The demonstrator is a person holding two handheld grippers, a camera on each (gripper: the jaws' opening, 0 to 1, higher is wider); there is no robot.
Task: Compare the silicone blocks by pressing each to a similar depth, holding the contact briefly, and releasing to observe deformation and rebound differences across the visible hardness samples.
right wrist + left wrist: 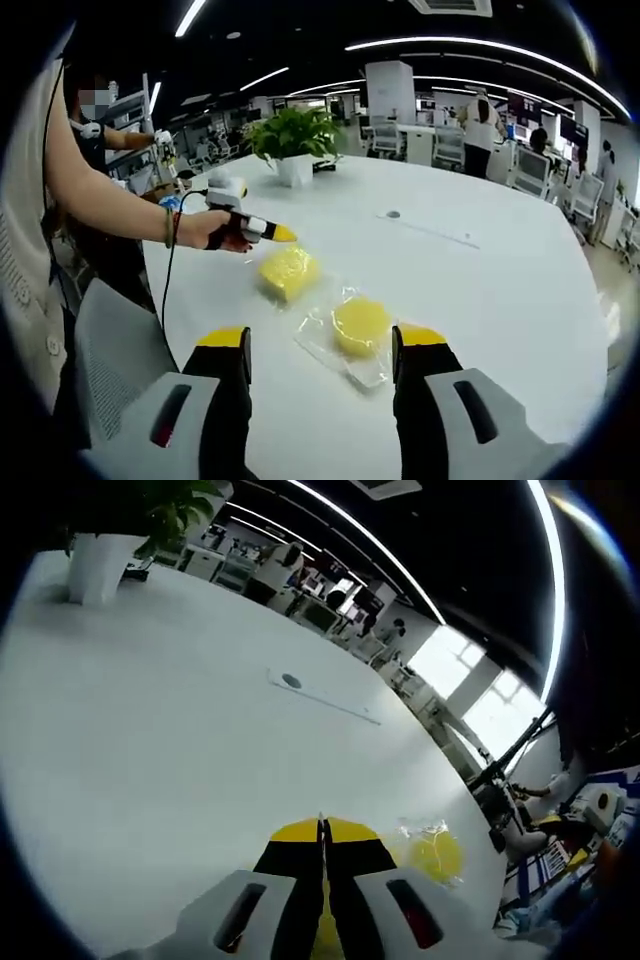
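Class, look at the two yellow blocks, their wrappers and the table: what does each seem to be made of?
Round yellow block: looks like soft matte silicone or foam, with rounded edges. Square yellow block: similar, though its surface looks crinkly under glinting film. Clear wrapper: thin glossy plastic, creased and see-through. Table: smooth white top, likely laminate; the material is uncertain.

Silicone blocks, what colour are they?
Yellow: both silicone blocks, clearest in the right gripper view.
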